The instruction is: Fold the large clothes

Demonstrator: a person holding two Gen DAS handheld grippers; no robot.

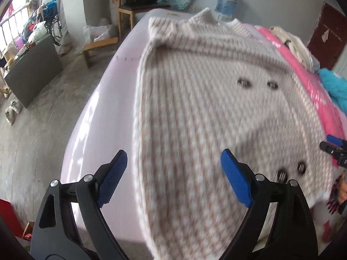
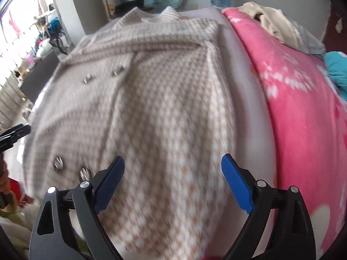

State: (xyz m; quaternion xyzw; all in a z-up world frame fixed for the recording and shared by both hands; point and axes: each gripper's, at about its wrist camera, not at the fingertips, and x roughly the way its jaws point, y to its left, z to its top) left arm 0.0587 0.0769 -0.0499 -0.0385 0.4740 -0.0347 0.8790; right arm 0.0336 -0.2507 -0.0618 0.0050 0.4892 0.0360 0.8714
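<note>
Left wrist view, we see our left gripper (image 1: pixel 173 174) spread wide and empty over the checked coat (image 1: pixel 212 99), flat on the bed (image 1: pixel 112 112), right gripper (image 2: pixel 172 182) equally wide, holding nothing, pink blanket (image 2: pixel 299 99) beside.

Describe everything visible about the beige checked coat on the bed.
The coat is a thick, woolly-looking garment in a beige-and-white houndstooth weave. It lies flat and spread out, front side up, collar at the far end, on the pale lilac bed surface. Two pairs of dark metallic buttons show on its front. Soft creases run across the chest. A pink floral blanket lies alongside it. Both grippers hover open above its near hem, and neither visibly grips it.
</note>
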